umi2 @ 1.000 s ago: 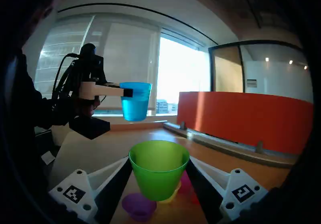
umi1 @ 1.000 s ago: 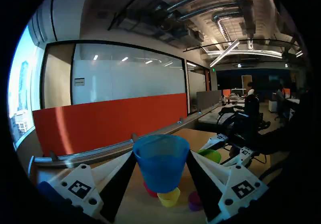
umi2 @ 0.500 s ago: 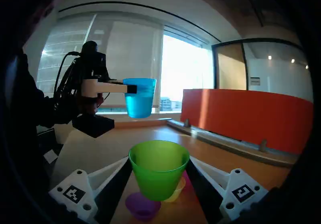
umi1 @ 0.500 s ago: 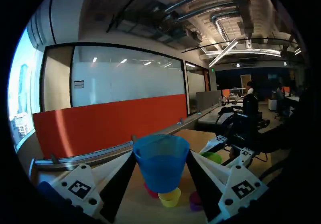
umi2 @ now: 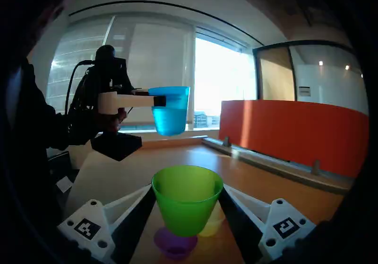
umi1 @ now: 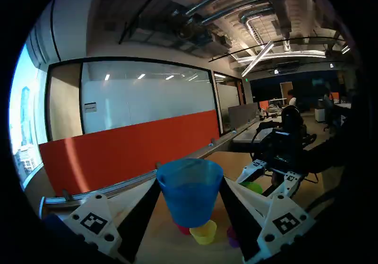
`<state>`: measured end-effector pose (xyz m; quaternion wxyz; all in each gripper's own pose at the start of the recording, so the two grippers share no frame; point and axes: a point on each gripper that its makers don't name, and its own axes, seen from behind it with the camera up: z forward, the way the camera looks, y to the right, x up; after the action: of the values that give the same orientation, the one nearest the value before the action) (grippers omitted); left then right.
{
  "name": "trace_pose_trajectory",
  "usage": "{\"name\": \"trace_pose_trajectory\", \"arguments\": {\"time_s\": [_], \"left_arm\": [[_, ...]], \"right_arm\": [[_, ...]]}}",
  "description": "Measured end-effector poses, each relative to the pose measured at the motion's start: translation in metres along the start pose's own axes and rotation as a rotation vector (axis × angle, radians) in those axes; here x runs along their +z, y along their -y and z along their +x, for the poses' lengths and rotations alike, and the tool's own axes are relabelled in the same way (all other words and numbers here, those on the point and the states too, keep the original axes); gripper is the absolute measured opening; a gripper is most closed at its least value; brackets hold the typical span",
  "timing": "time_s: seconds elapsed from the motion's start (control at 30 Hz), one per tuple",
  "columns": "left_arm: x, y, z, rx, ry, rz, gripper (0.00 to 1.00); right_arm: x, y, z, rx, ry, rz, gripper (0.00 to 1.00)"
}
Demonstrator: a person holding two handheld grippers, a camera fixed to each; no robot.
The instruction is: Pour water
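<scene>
My left gripper (umi1: pixel 190 202) is shut on a translucent blue cup (umi1: pixel 190 195) that holds water; it is upright and lifted above the wooden table (umi1: pixel 165 240). From the right gripper view the same blue cup (umi2: pixel 170 110) hangs at upper centre in the left gripper (umi2: pixel 160 101), held by a hand. My right gripper (umi2: pixel 187 202) is shut on a green cup (umi2: pixel 187 198), upright and raised over the table (umi2: pixel 264 183). In the left gripper view that green cup (umi1: pixel 253 186) sits in the right gripper (umi1: pixel 267 179) farther right.
Small cups stand on the table below: a yellow cup (umi1: pixel 203 232), a purple cup (umi2: pixel 172 244) and a red one. An orange partition (umi1: pixel 127 145) with a metal rail runs along the table's far edge. Bright windows (umi2: pixel 217 89) lie behind the left gripper.
Both grippers have risen a little with their cups. In the right gripper view the blue cup has shifted right and closer to above the green cup.
</scene>
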<state>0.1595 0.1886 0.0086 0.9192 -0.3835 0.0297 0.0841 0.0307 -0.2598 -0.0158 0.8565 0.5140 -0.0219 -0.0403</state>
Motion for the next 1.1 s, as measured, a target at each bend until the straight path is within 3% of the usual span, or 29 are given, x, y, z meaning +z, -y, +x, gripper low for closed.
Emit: {"name": "trace_pose_trajectory", "arguments": {"time_s": [0.47, 0.87, 1.1], "left_arm": [[-0.001, 0.000, 0.011, 0.073, -0.028, 0.008, 0.85], [-0.004, -0.002, 0.017, 0.163, -0.038, 0.028, 0.85], [-0.005, -0.005, 0.020, 0.240, -0.045, 0.034, 0.85]], "right_arm": [[0.007, 0.012, -0.007, 0.003, 0.022, 0.038, 0.91], [0.011, 0.021, -0.008, 0.007, 0.023, 0.062, 0.91], [0.013, 0.027, -0.007, 0.006, 0.025, 0.078, 0.91]]}}
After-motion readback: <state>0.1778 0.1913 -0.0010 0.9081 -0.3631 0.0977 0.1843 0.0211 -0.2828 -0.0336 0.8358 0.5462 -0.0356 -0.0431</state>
